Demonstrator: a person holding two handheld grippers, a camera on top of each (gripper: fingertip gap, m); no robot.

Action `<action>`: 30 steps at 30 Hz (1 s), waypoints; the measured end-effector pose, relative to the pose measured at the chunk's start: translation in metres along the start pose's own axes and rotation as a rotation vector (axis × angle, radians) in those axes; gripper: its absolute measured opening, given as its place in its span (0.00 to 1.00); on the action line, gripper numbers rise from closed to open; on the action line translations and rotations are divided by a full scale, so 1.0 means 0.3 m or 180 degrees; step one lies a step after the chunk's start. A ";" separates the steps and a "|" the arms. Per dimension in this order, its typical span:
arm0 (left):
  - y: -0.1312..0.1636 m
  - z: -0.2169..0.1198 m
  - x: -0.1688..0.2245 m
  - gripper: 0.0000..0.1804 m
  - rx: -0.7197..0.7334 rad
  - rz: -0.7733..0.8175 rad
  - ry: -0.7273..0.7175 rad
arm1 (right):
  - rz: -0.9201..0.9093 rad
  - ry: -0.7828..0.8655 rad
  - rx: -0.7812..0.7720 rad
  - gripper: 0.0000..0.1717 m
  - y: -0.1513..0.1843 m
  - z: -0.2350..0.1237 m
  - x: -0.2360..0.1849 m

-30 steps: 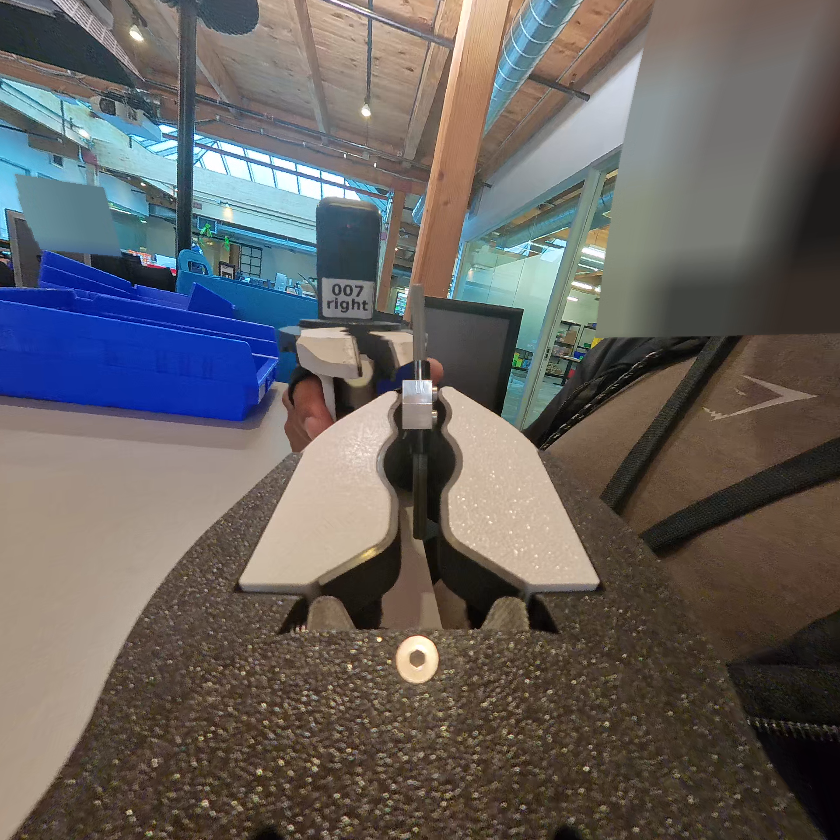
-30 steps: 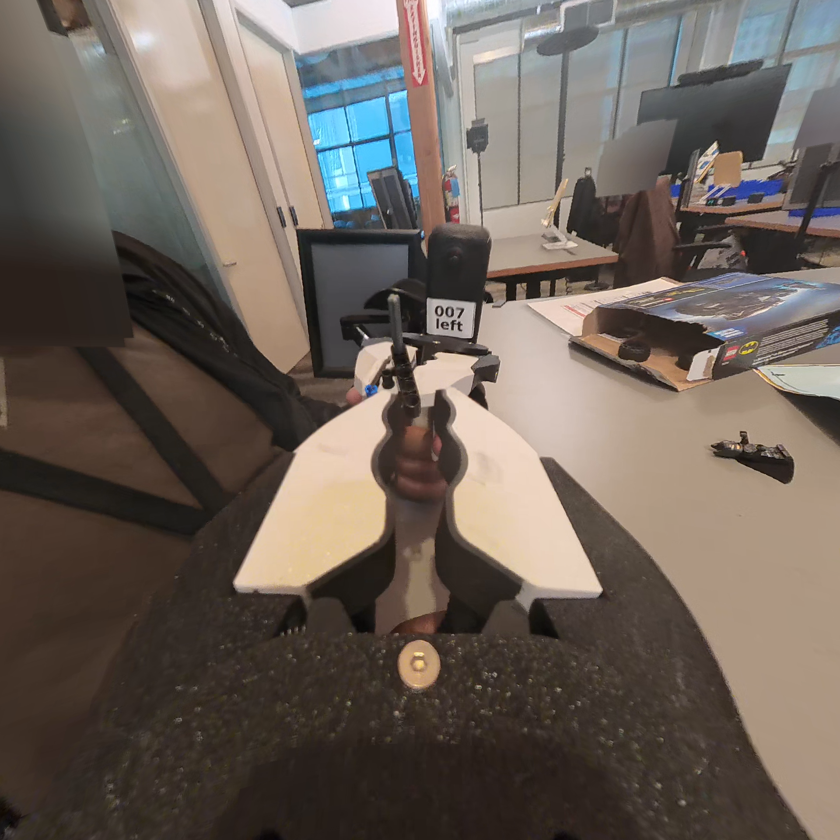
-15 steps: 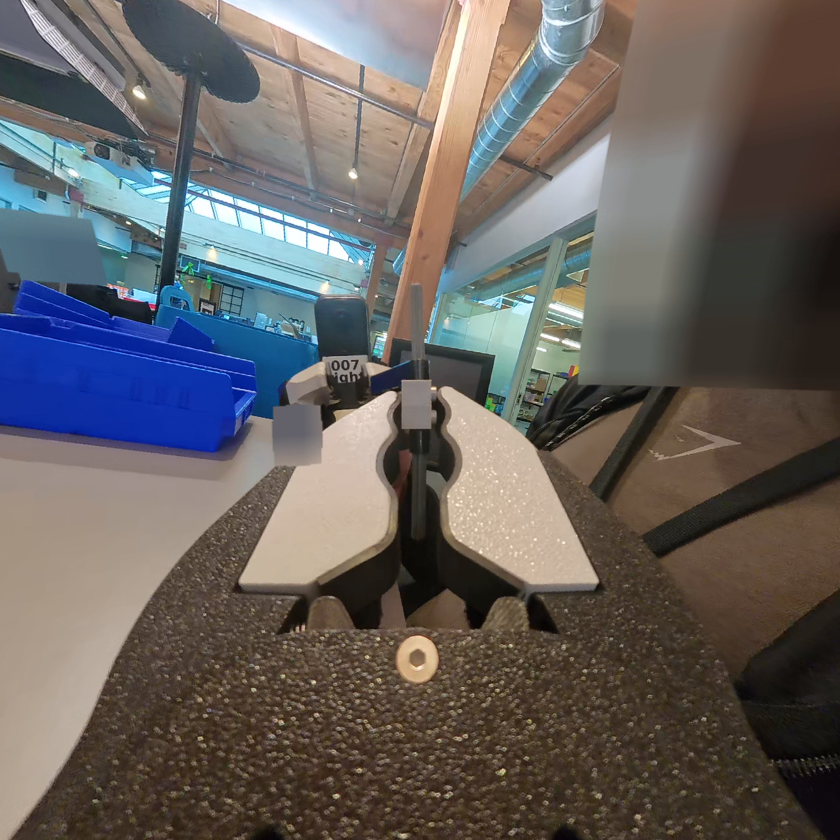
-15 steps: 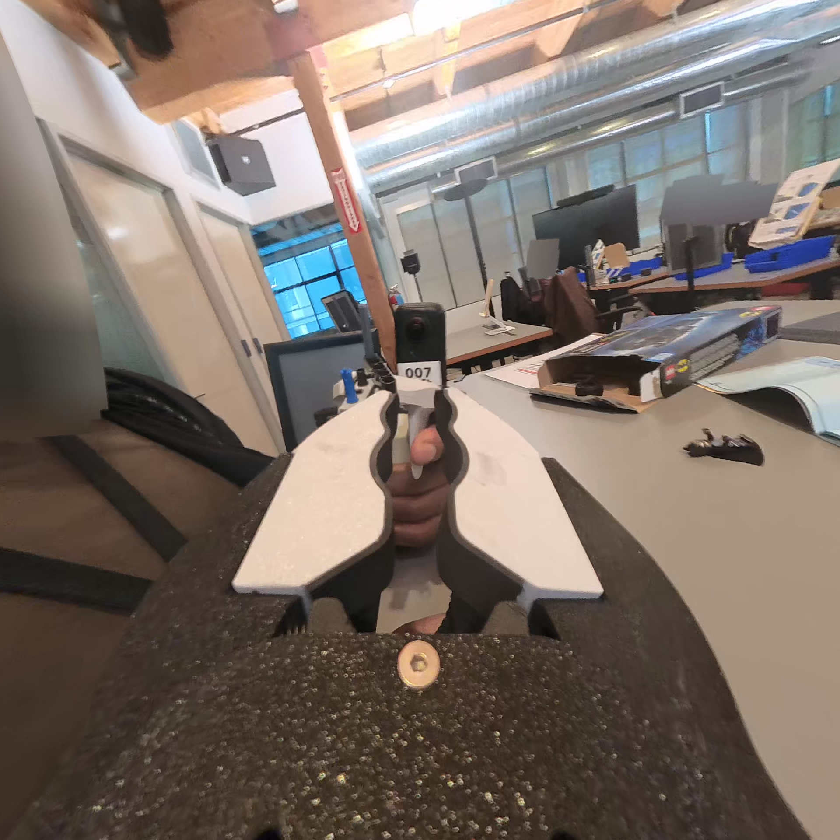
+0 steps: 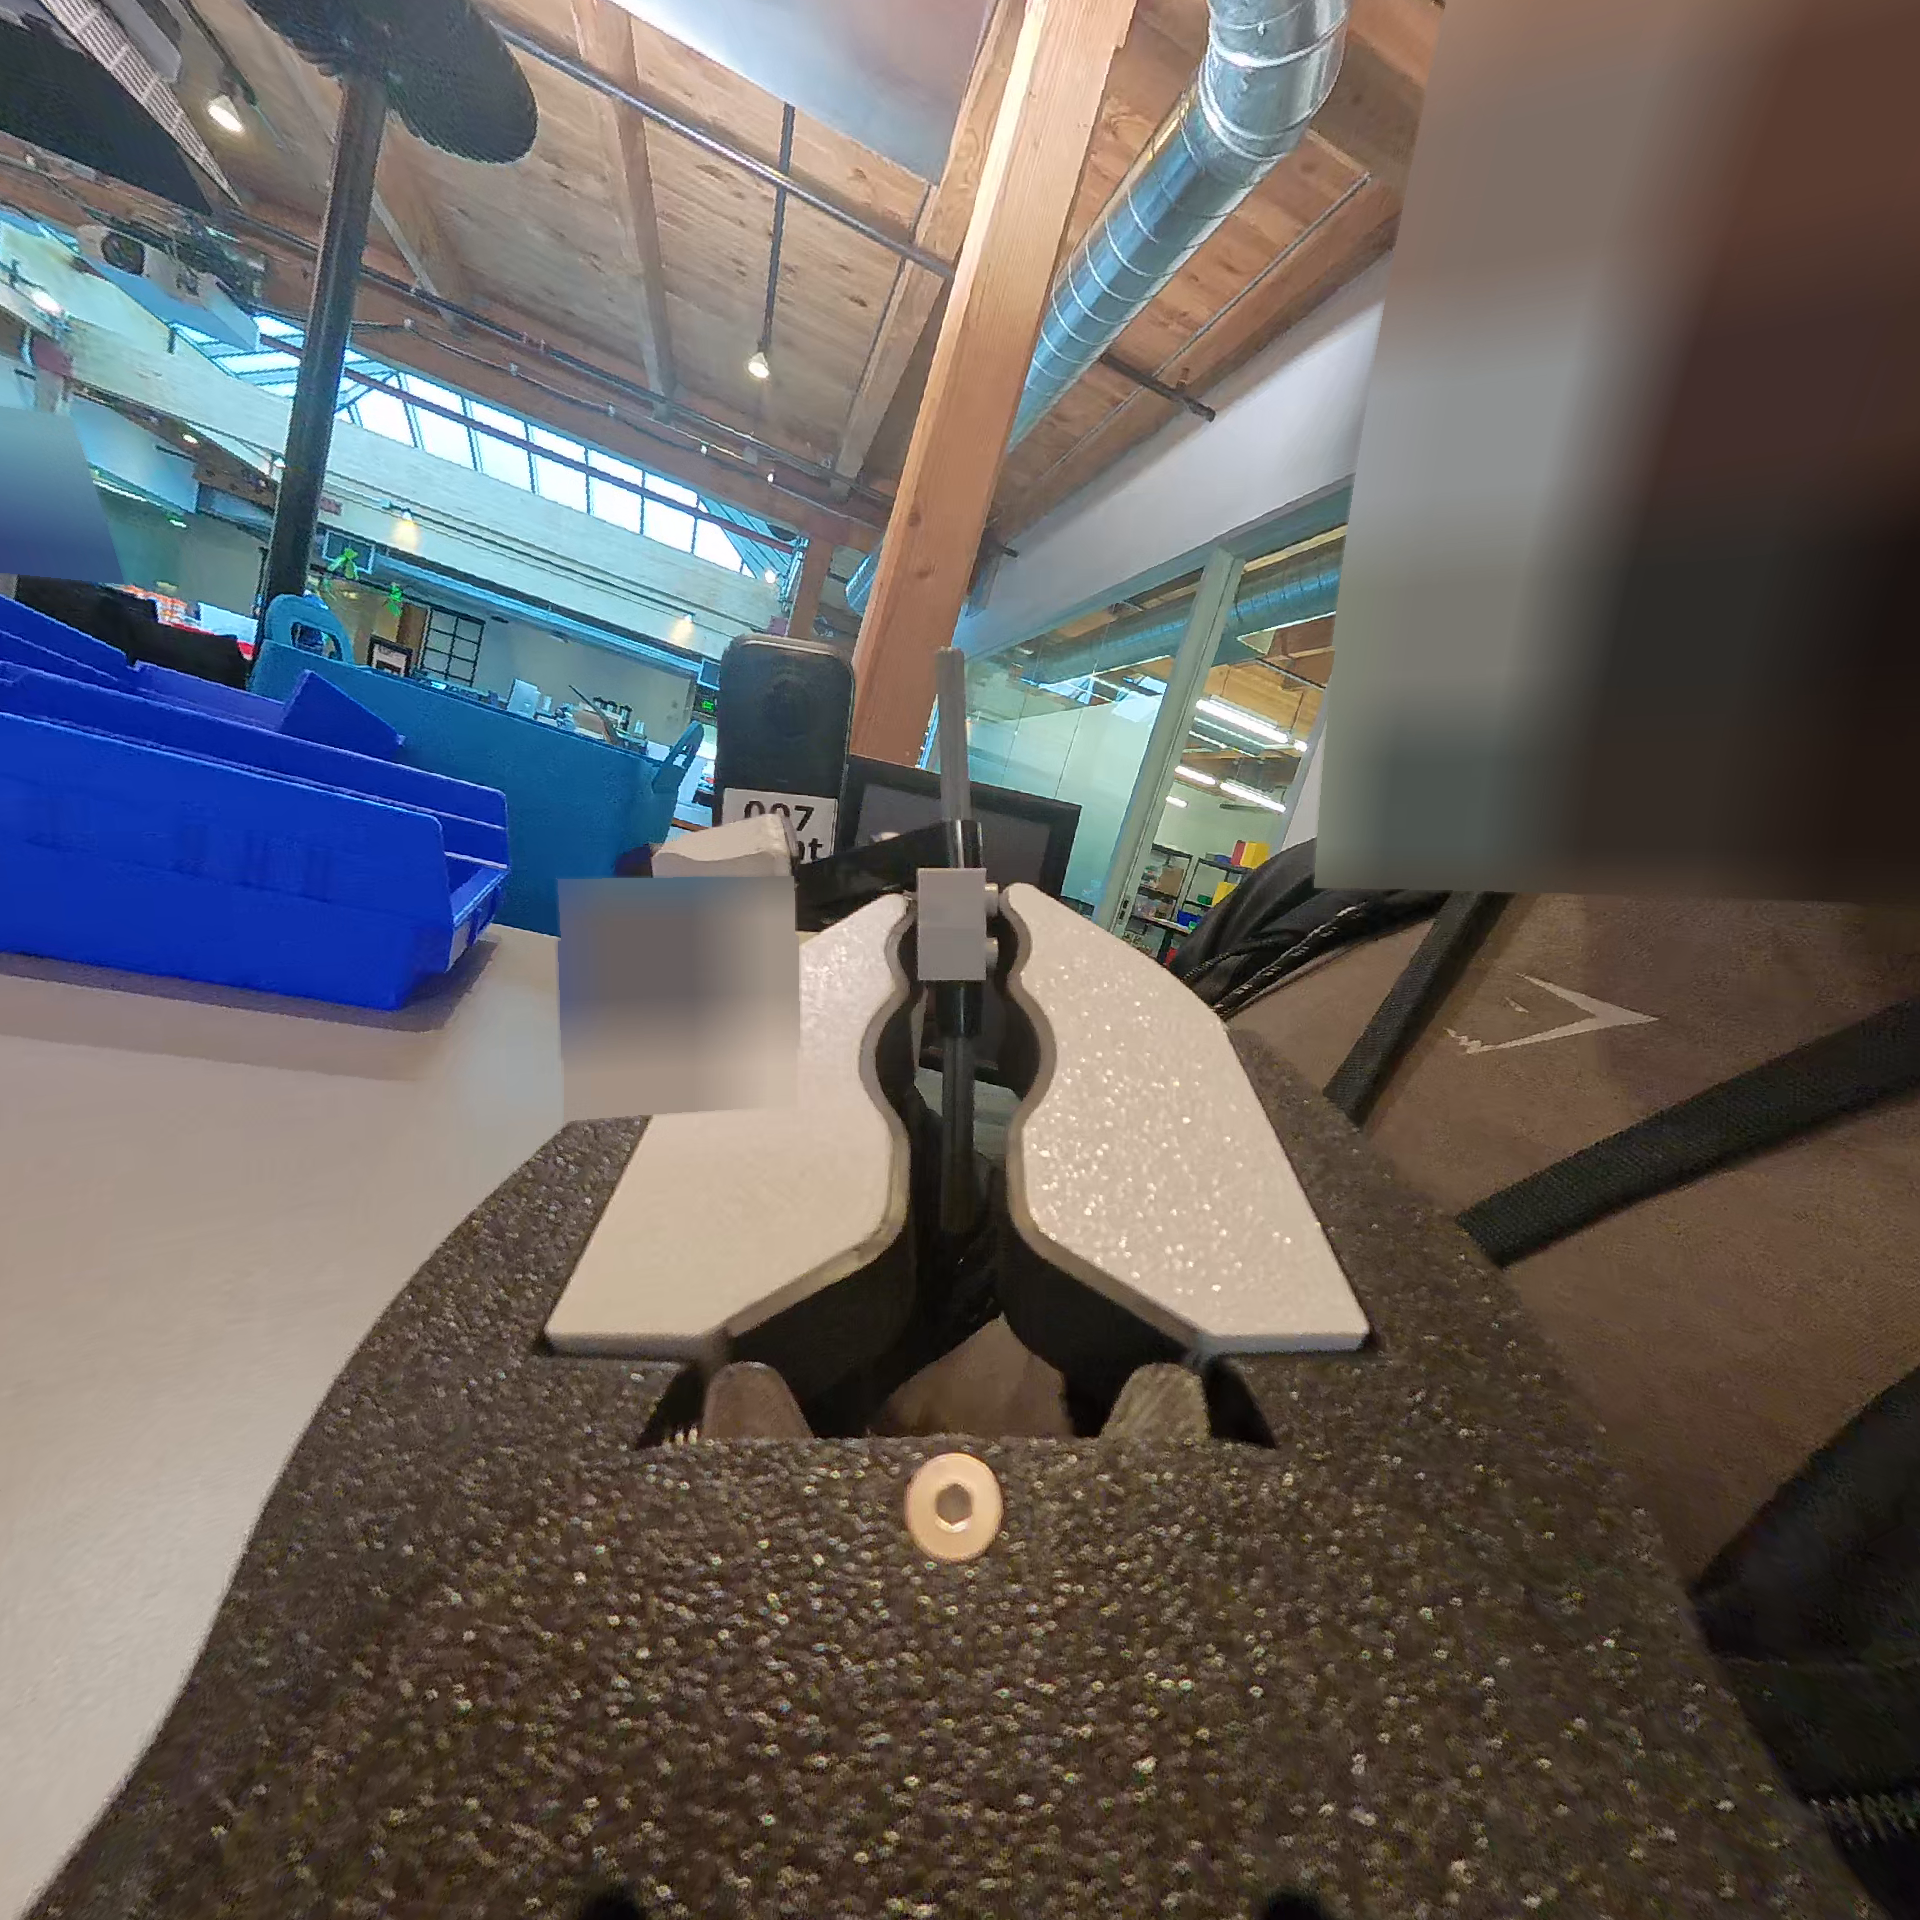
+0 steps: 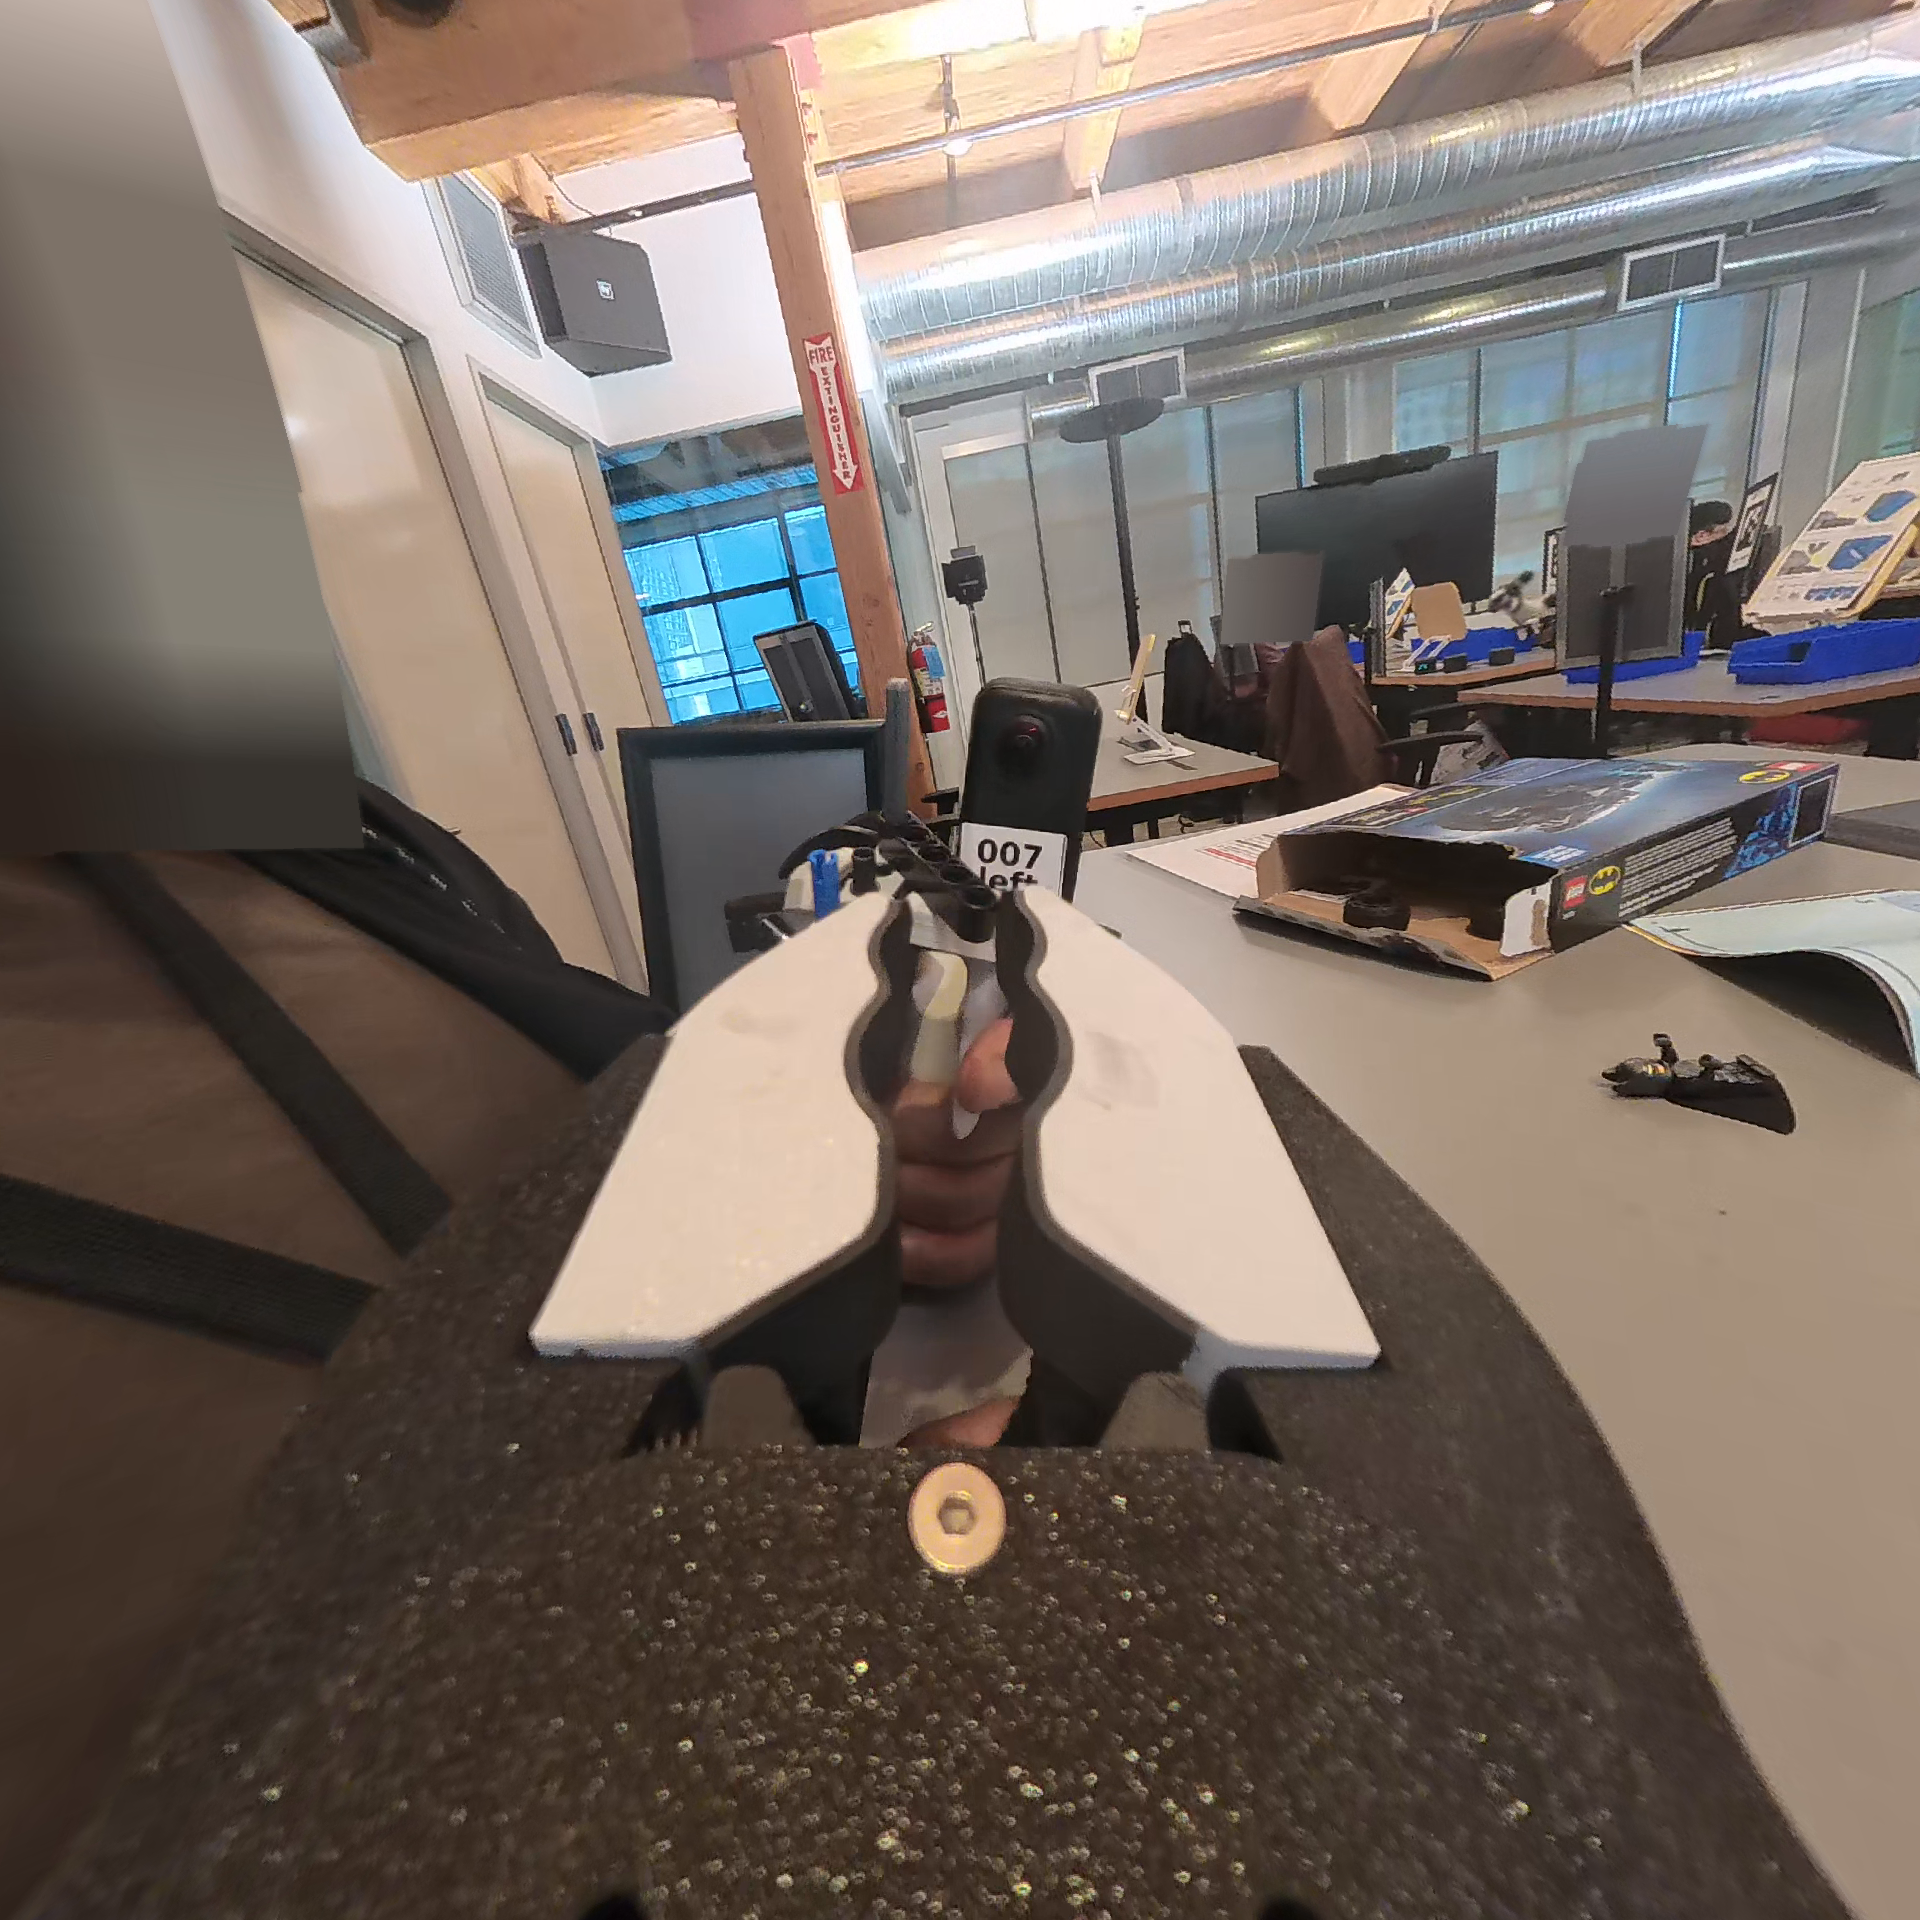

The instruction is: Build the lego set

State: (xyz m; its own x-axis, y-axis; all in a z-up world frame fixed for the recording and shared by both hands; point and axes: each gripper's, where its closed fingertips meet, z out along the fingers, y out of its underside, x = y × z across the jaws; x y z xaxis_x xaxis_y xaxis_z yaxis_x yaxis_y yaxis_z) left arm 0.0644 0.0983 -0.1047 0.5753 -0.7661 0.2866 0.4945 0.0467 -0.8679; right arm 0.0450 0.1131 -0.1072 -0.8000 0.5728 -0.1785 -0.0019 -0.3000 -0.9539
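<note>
My left gripper [image 5: 951, 914] is shut on a small grey brick [image 5: 948, 925]. The brick belongs to a small assembly with a black beam [image 5: 883, 847] and an upright grey axle [image 5: 953, 727]. In the right wrist view, the black beam [image 6: 935, 868] reaches from the left gripper [image 6: 831, 899] to my right gripper [image 6: 961, 909]. The beam's end stands between the right fingertips, with a gap at the left pad. A blue pin [image 6: 824, 873] and the grey axle [image 6: 896, 748] stick up from the assembly. Both grippers are held in the air, facing each other.
Blue bins [image 5: 229, 831] stand on the white table [image 5: 208, 1143] at the left. An open toy box [image 6: 1538, 862], a booklet [image 6: 1787, 956] and a small black figure [image 6: 1694, 1075] lie on the grey table [image 6: 1455, 1143]. A person's brown jacket [image 5: 1662, 1195] is close by. My left and right fingertips are right by each other.
Both grippers have tilted upward. The left keeps its hold on the grey brick. The right fingers have spread a little, and the beam's end now stands between them.
</note>
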 end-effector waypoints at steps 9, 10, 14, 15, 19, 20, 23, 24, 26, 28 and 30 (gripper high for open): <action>0.015 0.005 0.034 0.07 -0.0077 -0.0010 0.0190 | 0.0145 -0.0161 0.0065 0.11 -0.010 -0.004 -0.017; 0.017 0.005 0.042 0.07 -0.0087 -0.0026 0.0240 | 0.0191 -0.0213 0.0047 0.11 -0.007 -0.003 -0.023; 0.024 0.007 0.056 0.07 -0.0119 -0.0036 0.0323 | 0.0194 -0.0429 -0.0104 0.12 0.020 0.009 -0.063; 0.024 0.006 0.060 0.07 -0.0116 -0.0058 0.0353 | 0.0160 -0.0435 -0.0146 0.11 0.028 0.013 -0.067; 0.023 0.005 0.058 0.07 -0.0113 -0.0125 0.0368 | 0.0121 -0.0407 -0.0150 0.11 0.029 0.013 -0.066; 0.026 0.006 0.057 0.07 -0.0128 -0.0139 0.0372 | 0.0126 -0.0399 -0.0134 0.11 0.026 0.012 -0.064; 0.032 0.008 0.057 0.07 -0.0163 -0.0146 0.0371 | 0.0127 -0.0364 -0.0106 0.11 0.021 0.010 -0.058; 0.033 0.009 0.056 0.07 -0.0167 -0.0144 0.0367 | 0.0134 -0.0363 -0.0111 0.10 0.021 0.010 -0.057; 0.033 0.008 0.054 0.07 -0.0165 -0.0150 0.0352 | 0.0137 -0.0378 -0.0118 0.07 0.022 0.009 -0.059; 0.033 0.008 0.049 0.07 -0.0162 -0.0155 0.0325 | 0.0098 -0.0347 -0.0114 0.06 0.021 0.008 -0.056; 0.033 0.008 0.043 0.07 -0.0165 -0.0156 0.0291 | 0.0081 -0.0330 -0.0092 0.05 0.018 0.006 -0.053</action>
State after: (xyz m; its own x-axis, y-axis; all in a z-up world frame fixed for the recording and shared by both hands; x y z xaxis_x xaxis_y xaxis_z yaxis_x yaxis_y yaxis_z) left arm 0.0783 0.0903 -0.1087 0.4883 -0.8220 0.2931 0.4848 -0.0238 -0.8743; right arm 0.0566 0.1011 -0.1090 -0.8573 0.4829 -0.1784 0.0355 -0.2904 -0.9563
